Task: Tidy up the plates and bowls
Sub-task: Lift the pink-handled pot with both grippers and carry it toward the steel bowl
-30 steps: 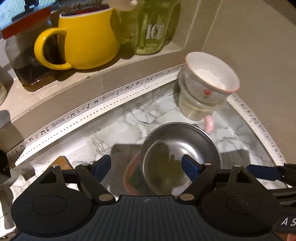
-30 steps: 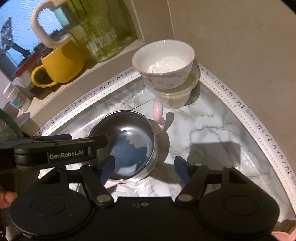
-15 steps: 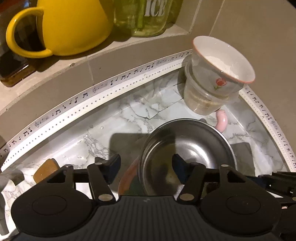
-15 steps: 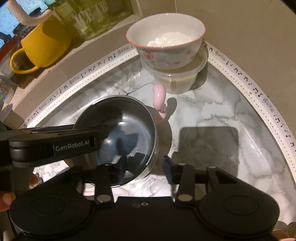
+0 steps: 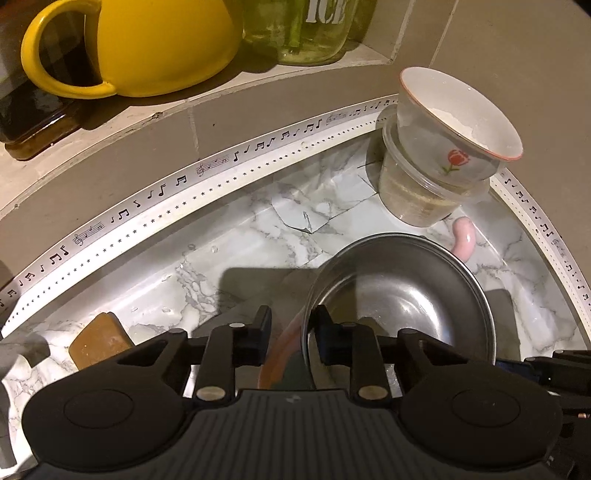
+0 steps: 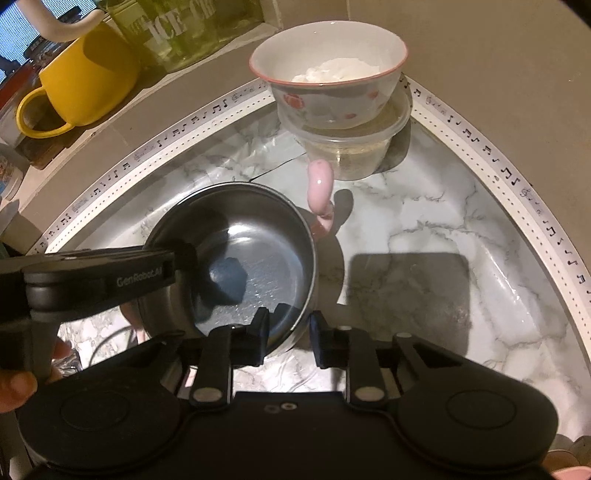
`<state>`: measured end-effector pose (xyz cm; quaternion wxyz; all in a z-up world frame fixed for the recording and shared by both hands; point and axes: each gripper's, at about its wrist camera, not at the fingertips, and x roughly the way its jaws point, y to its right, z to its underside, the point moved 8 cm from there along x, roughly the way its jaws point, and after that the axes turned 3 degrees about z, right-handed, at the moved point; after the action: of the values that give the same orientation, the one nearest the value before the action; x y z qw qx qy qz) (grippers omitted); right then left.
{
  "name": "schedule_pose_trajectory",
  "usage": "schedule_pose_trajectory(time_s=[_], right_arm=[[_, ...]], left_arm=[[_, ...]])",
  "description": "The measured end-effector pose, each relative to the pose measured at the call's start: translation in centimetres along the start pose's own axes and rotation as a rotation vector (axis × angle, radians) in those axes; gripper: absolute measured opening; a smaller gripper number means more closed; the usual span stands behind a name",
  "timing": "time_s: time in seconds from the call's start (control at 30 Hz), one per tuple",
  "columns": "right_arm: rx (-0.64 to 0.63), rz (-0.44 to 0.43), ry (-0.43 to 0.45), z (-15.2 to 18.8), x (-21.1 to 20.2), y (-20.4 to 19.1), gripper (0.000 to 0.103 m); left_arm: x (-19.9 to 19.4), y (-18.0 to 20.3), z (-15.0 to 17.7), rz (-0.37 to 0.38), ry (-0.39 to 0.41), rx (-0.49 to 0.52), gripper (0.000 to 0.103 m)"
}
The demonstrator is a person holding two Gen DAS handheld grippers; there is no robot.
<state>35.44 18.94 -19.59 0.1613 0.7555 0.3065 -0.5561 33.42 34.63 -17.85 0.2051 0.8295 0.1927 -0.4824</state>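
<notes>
A steel bowl [image 5: 402,295] [image 6: 243,258] sits on a pink dish [image 5: 280,350] on the marble counter, the dish's pink handle [image 6: 320,184] sticking out behind. My left gripper [image 5: 290,332] is shut on the bowl's left rim, one finger inside and one outside. My right gripper [image 6: 289,330] is shut on the bowl's near right rim in the same way. A white flowered bowl [image 5: 461,122] [image 6: 328,74] sits in a clear plastic tub [image 5: 417,199] at the back corner.
A yellow mug [image 5: 147,44] and a green glass jar [image 5: 306,33] stand on the tiled ledge behind. A brown block [image 5: 99,338] lies on the counter at the left. A music-note strip [image 5: 221,166] borders the counter against the walls.
Both grippers moved in over the steel bowl and closed on its rim, the left on the left side, the right on the right. The bowl stays on the dish.
</notes>
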Motion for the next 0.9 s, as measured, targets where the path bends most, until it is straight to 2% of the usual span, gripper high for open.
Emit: schedule_pose_trajectory(time_s=[0.2,0.37,0.6,0.9], right_arm=[[-0.006,0.020,0.017,0.5,-0.5,0.5,0.017],[0.000,0.019,0.012,1.4,-1.0,0.9,0.013],[0.001,0.019,0.013,2.9,-2.3,1.7,0.011],[0.002,0.022,0.028,5.3,-5.2,2.8,0.010]], left_arm=[[-0.8,0.4,0.4,0.009,0.002,0.013,0.013],[-1.8,1.1,0.9,0.022,-0.002,0.041,0.013],[-3.0,1.8,3.2,0.038,-0.016,0.067,0.007],[-5.7,2.9,6.4,0.054,-0.010,0.136,0.007]])
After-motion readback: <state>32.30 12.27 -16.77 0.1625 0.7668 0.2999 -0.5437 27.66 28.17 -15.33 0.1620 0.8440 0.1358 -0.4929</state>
